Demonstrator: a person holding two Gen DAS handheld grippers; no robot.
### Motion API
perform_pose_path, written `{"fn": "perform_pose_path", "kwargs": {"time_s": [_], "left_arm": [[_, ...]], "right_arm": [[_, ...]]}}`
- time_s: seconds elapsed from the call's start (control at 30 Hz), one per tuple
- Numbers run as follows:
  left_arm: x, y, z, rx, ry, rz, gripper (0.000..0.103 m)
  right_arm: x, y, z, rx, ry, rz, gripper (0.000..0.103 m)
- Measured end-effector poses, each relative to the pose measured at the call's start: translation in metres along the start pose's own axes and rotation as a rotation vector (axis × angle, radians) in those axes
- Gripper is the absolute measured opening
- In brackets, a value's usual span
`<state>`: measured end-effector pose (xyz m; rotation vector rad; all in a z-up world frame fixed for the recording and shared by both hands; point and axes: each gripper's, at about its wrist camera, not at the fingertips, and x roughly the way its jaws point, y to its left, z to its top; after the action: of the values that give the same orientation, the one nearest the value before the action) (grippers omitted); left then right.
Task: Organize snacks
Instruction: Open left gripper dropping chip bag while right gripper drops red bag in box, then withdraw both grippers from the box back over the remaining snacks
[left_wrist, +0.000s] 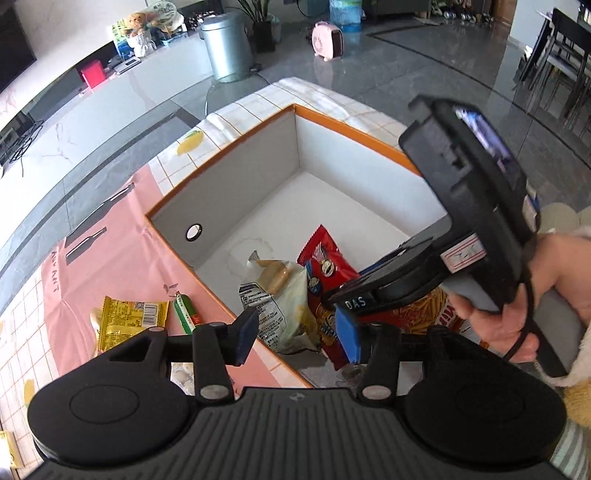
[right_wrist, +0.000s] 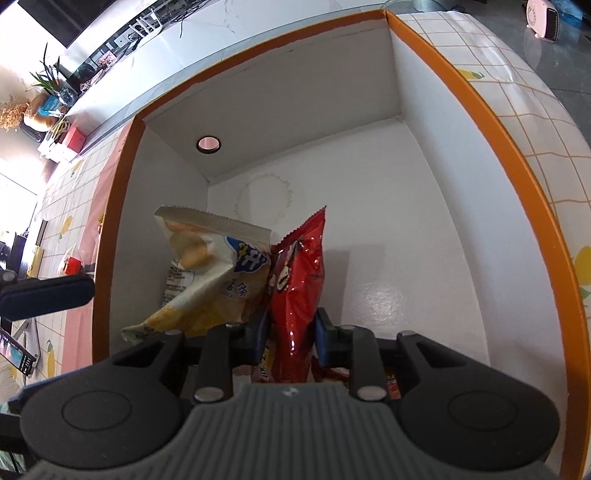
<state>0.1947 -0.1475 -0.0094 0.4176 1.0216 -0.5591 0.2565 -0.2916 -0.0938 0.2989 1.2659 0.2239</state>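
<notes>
Right gripper (right_wrist: 290, 334) pinching one red snack bag (right_wrist: 297, 291) inside box (right_wrist: 480, 110), left gripper (left_wrist: 297, 334) hanging wide open, empty, two packets lying outside: yellow packet (left_wrist: 129, 319), green stick (left_wrist: 186, 312).

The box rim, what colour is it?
Orange; the box rim shows best in the right wrist view, with white walls inside.

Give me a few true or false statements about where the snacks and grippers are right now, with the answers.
1. The right gripper is shut on the red snack bag. True.
2. The left gripper holds a snack. False: it is open and holds nothing.
3. The yellow packet lies inside the box. False: it lies outside, on the pink tablecloth.
4. The white snack bag stands left of the red one. True.
</notes>
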Motion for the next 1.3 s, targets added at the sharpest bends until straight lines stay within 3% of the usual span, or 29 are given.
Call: {"fn": "perform_pose_path", "kwargs": {"time_s": [0.1,0.3,0.53,0.6,1.0,1.3], "left_arm": [[-0.009,0.004,-0.003,-0.027,-0.024,0.004,0.057],[-0.025,0.012,-0.011,-0.079,-0.061,0.01,0.059],[-0.038,0.019,-0.024,-0.113,-0.072,0.018,0.06],[-0.042,0.02,-0.028,-0.122,-0.072,0.02,0.06],[-0.077,0.028,-0.064,-0.206,-0.116,0.055,0.062],[-0.107,0.034,-0.101,-0.28,-0.204,0.166,0.063]], "right_arm": [[0.0,0.007,0.0,-0.027,0.003,-0.024,0.024],[-0.005,0.022,-0.004,-0.12,-0.013,-0.175,0.037],[-0.023,0.027,-0.01,-0.129,-0.047,-0.239,0.047],[-0.029,0.03,-0.012,-0.127,-0.052,-0.25,0.052],[-0.085,0.068,-0.043,-0.168,-0.132,-0.276,0.057],[-0.12,0.11,-0.084,-0.206,-0.285,-0.28,0.061]]}}
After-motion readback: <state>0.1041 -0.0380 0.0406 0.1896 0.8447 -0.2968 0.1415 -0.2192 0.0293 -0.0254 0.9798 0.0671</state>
